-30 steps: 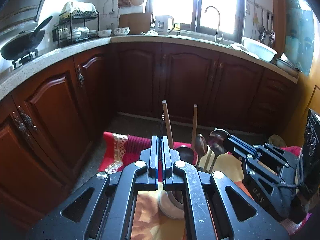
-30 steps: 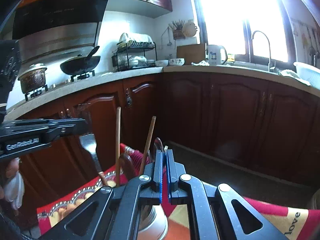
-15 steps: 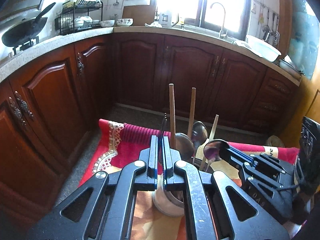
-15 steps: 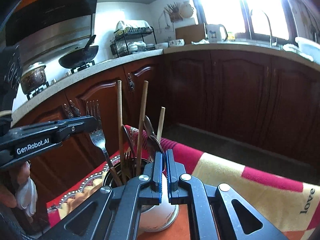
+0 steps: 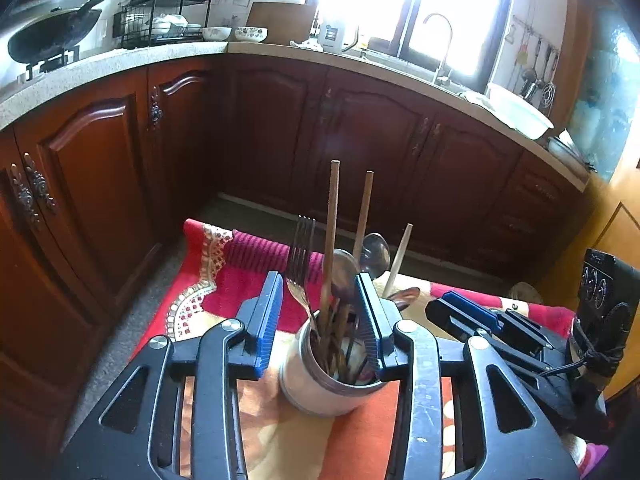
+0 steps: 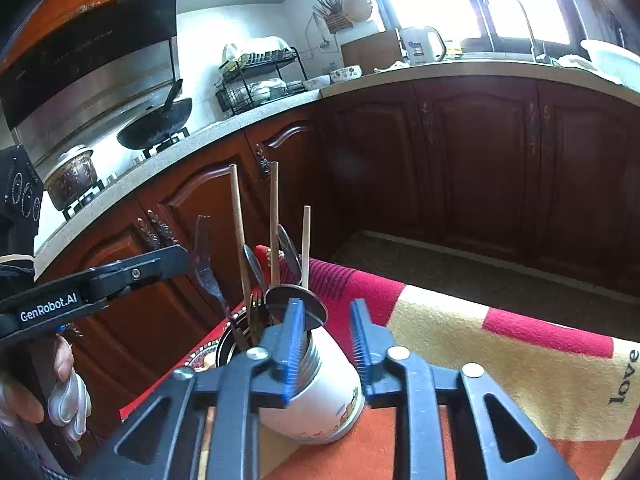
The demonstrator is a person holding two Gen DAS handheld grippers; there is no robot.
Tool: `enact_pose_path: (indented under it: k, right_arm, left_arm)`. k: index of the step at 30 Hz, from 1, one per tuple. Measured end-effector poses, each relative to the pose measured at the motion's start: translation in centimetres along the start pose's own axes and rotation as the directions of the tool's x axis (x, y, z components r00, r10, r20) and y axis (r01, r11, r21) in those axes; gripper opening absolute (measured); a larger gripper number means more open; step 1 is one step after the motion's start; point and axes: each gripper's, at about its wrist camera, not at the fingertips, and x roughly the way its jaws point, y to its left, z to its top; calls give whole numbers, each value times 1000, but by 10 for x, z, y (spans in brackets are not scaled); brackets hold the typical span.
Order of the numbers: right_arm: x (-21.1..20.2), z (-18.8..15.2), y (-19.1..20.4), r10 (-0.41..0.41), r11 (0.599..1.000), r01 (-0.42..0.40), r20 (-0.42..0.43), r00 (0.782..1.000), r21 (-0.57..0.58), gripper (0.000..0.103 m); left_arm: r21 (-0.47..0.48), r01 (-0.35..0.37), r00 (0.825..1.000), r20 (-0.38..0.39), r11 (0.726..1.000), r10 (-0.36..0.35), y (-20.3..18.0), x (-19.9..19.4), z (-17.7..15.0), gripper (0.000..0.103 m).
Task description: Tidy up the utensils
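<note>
A white cup point(image 5: 316, 380) stands on a colourful cloth and holds chopsticks point(image 5: 332, 220), spoons point(image 5: 374, 250) and a fork point(image 5: 300, 256). My left gripper point(image 5: 320, 320) is open, its jaws on either side of the fork and cup, holding nothing. In the right wrist view the cup point(image 6: 324, 396) sits just ahead and left of my open right gripper point(image 6: 326, 338), with a spoon bowl point(image 6: 296, 304) by the left jaw. The fork point(image 6: 204, 264) leans beside the left gripper's finger point(image 6: 120, 276). The right gripper also shows in the left wrist view point(image 5: 472, 316).
The cloth point(image 6: 500, 356) covers a low table. Dark wooden cabinets point(image 5: 360, 140) run behind under a stone counter point(image 5: 120, 64) with a wok point(image 5: 52, 32), dish rack point(image 5: 164, 20), kettle point(image 6: 420, 46) and sink tap point(image 5: 440, 40). A white basin point(image 5: 516, 110) sits at right.
Both grippers opened. The left let go of the fork and the right let go of a spoon; both utensils now stand in the cup. Both cameras moved lower.
</note>
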Motion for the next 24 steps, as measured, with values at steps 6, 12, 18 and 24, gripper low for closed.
enact_pose_path:
  k: [6, 12, 18, 24]
  right_arm:
    - [-18, -3, 2, 0, 1000, 0, 1, 1000, -2, 26]
    - [-41, -16, 3, -73, 997, 72, -26, 997, -29, 33]
    - [-66, -33, -6, -133, 991, 133, -56, 990, -11, 34]
    - [-92, -50, -19, -172, 984, 174, -75, 982, 24, 36]
  left_arm:
    - [-15, 0, 1000, -1, 1000, 0, -4, -12, -10, 45]
    - [-18, -7, 1000, -31, 1000, 7, -17, -17, -31, 48]
    - [2, -1, 998, -62, 1000, 1, -39, -22, -54, 49]
    - [25, 28, 996, -85, 999, -26, -62, -25, -74, 54]
